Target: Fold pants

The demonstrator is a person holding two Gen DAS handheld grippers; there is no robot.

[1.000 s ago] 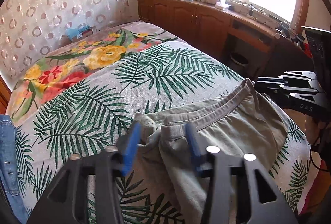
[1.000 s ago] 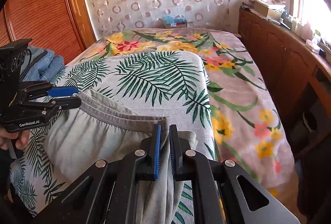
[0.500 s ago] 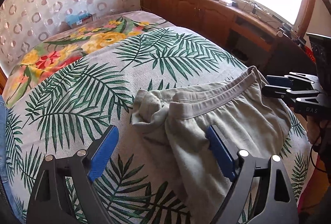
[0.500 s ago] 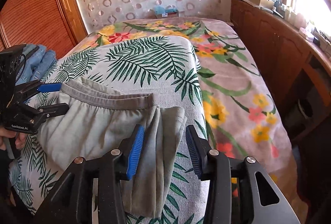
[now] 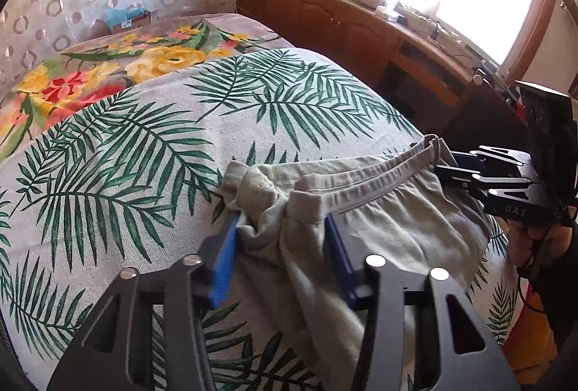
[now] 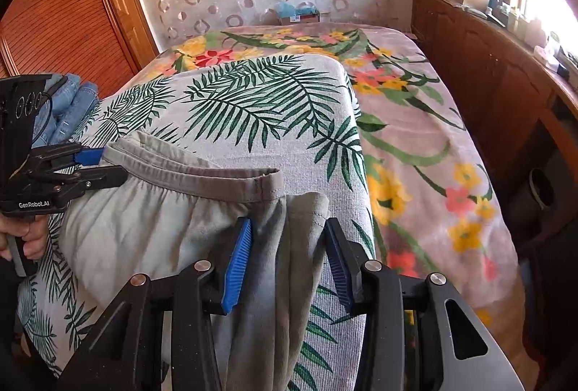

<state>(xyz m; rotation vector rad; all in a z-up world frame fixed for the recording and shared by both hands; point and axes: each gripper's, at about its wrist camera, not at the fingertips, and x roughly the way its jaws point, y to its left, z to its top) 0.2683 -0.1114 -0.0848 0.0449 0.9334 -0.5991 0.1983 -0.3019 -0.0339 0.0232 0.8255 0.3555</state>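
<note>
Grey-green pants [image 5: 379, 210] lie on the palm-leaf cover of the bed, waistband toward the far side, lower part hanging over the near edge. My left gripper [image 5: 281, 246] is open with its blue pads on either side of the bunched left waistband corner. My right gripper [image 6: 289, 250] is open, its pads straddling the folded right edge of the pants [image 6: 173, 210]. The right gripper also shows in the left wrist view [image 5: 480, 174], and the left gripper in the right wrist view [image 6: 97, 167].
The bed [image 6: 253, 102] has a palm-leaf cover over a floral blanket [image 6: 415, 138]. Blue jeans [image 6: 68, 102] lie at the left edge. Wooden cabinets [image 5: 343, 22] with clutter run under the window on the right. A wooden wardrobe [image 6: 54, 11] stands at the left.
One second ago my right gripper was shut on the pants edge; it has opened. My left gripper opened wide, then narrowed around the waistband corner. The pants now rest on the bed.
</note>
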